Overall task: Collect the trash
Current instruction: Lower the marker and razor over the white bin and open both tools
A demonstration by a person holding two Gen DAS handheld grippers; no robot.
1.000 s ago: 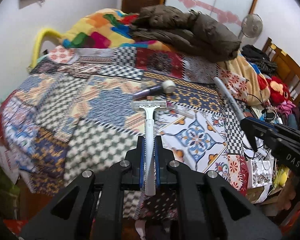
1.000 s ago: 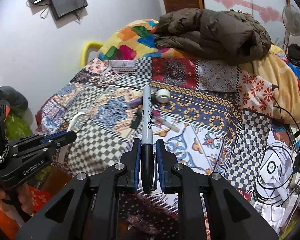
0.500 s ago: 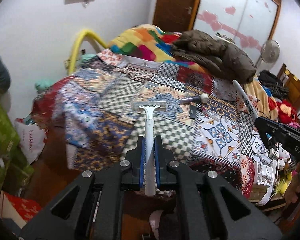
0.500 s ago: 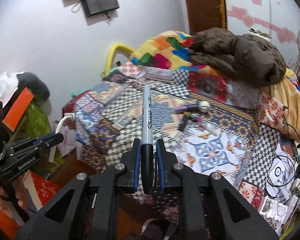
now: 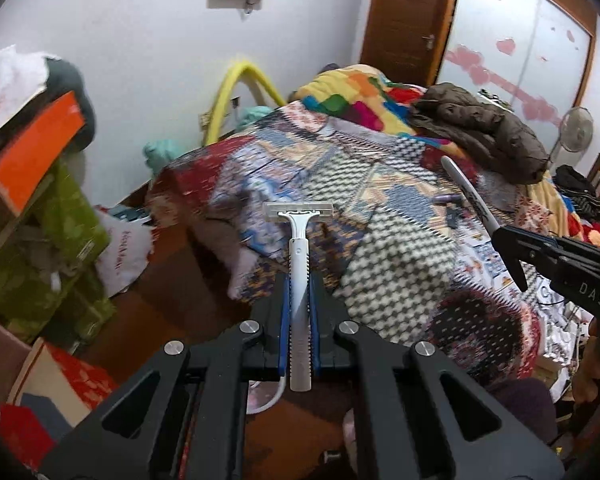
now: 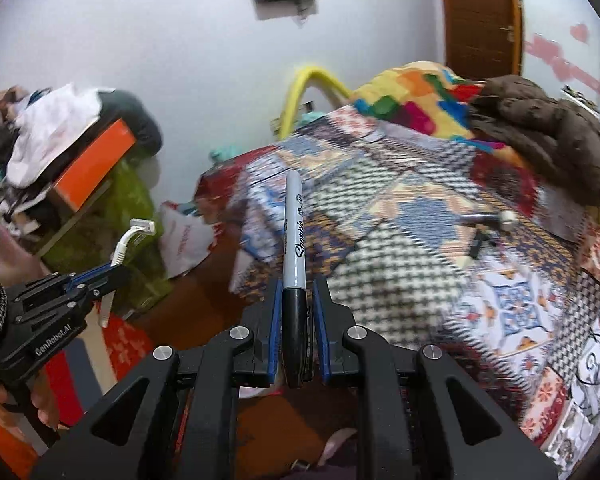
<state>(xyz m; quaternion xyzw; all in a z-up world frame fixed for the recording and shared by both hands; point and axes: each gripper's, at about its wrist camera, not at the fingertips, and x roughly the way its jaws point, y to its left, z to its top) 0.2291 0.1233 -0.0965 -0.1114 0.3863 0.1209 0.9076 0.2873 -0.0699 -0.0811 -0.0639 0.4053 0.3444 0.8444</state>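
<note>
My left gripper (image 5: 299, 280) is shut on a white disposable razor (image 5: 298, 236) that sticks forward, head out, over the bed's near left corner. The right gripper (image 6: 296, 286) is shut on a grey and black Sharpie marker (image 6: 293, 228), pointing up and away. From the left wrist view the right gripper (image 5: 512, 256) comes in from the right with the marker (image 5: 466, 186) slanting up. The right wrist view catches the left gripper (image 6: 118, 270) at the left, razor (image 6: 134, 234) curving up from it. Small items (image 6: 488, 224) stay on the patterned blanket (image 6: 400, 280).
Left of the bed stand green boxes (image 5: 60, 248), an orange box (image 5: 32, 152) under piled cloth, a white bag (image 5: 126, 246) and red packages (image 5: 72, 376) on the brown floor (image 5: 172, 308). A brown jacket (image 5: 484, 132) lies on the bed's far side. A yellow tube (image 5: 236, 92) leans by the wall.
Both grippers have swung left and drawn back from the bed, still gripping razor and marker. The bed has slid right in both views; the boxes and floor on the left have come into view.
</note>
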